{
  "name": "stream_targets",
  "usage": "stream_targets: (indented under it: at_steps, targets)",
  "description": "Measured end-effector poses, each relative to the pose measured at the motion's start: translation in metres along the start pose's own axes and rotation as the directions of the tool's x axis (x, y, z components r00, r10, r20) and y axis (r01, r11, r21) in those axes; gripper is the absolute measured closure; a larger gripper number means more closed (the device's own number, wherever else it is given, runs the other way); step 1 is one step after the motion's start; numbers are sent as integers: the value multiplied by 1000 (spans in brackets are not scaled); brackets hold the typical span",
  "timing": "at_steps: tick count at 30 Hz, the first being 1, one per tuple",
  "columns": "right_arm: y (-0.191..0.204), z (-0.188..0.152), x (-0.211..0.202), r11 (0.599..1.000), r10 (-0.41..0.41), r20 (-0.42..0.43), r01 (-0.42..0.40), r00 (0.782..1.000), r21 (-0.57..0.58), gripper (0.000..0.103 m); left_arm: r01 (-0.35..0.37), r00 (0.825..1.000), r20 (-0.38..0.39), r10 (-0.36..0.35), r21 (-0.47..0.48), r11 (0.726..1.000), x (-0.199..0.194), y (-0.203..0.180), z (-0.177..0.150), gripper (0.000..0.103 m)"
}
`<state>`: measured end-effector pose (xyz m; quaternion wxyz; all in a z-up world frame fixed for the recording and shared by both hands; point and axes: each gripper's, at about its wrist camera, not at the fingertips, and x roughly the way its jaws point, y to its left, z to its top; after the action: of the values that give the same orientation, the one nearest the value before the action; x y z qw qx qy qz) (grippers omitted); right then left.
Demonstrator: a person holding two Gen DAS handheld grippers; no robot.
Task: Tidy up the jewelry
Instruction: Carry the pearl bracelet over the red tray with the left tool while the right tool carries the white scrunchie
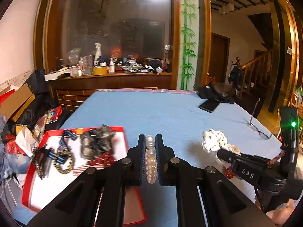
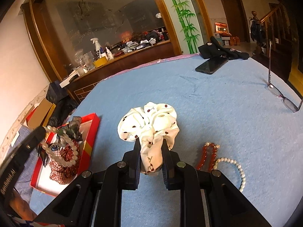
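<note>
Pearl bracelet (image 1: 151, 158) pinched between the pressed-in fingers of the left gripper (image 1: 150, 141), beads strung along the finger line, carried in the air just right of the red box (image 1: 28, 185) on the near left of the blue table (image 1: 161, 113). Next likely a short shift left to drop it in. Already inside: dark hair clips (image 1: 98, 143), chain bracelet (image 1: 63, 160), checked red cloth (image 1: 102, 160). Right gripper (image 2: 151, 147) clamped on the white scrunchie (image 2: 149, 124), farther from the box. Red bracelet (image 2: 207, 157) and white bead bracelet (image 2: 236, 168) loose at near right.
</note>
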<state>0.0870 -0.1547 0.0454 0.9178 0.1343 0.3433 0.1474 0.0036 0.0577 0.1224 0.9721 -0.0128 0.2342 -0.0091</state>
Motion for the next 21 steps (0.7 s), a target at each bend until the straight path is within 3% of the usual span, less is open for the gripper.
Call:
stream_targets:
  at_steps: [11,21]
  targets:
    - [32,-20,2,997,18,-11,-19,1000,-71,83,-78,995,53,84,-98,992,-31,62,12,93]
    - [74,-35,2,985,83,-13,-84,996,-148,83,-183,980,43,194,-181,966,-45,125,4,93]
